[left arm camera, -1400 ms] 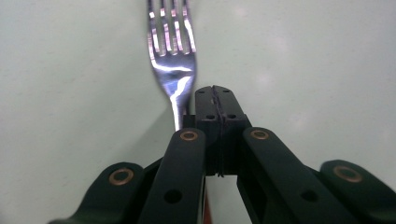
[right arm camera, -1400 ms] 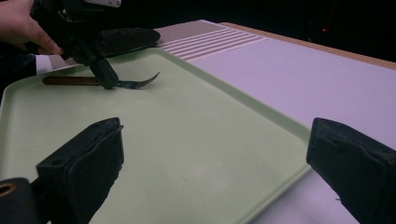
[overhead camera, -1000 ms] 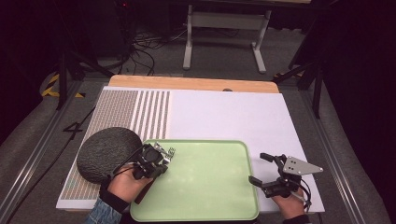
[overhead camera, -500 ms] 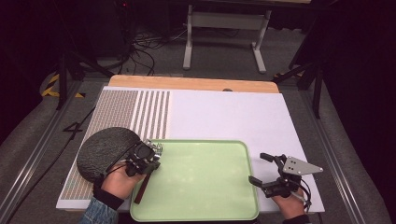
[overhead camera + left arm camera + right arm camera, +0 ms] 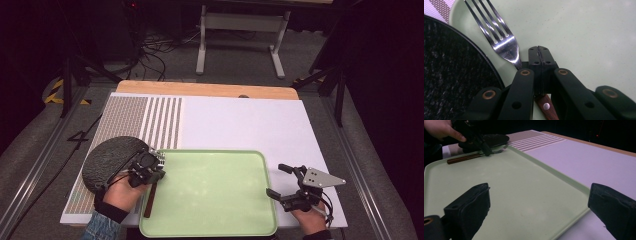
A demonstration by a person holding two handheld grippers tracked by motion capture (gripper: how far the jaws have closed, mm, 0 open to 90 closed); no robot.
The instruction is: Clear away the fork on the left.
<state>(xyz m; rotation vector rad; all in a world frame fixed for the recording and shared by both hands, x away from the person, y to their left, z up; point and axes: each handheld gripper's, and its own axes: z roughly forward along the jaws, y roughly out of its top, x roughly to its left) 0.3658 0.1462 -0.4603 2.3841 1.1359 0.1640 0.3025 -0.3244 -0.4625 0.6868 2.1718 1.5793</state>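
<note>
Jaws of your left gripper [image 5: 539, 53] are clamped on the fork [image 5: 499, 37], which has slid leftward to the green tray's [image 5: 215, 200] edge beside the dark plate [image 5: 107, 160]; your right gripper [image 5: 287, 182] waits, gaping, holding nothing.

In the high view the white mat [image 5: 240, 125] is evenly and brightly lit from above, while the floor and the frame's edges and corners fall into near black. The green tray [image 5: 215, 195] shows a soft, pale sheen at its centre. In the left gripper view the fork [image 5: 499, 37] carries sharp glints on its tines and the near black links blur. In the right gripper view the foreground pads are soft and the background is dark.
</note>
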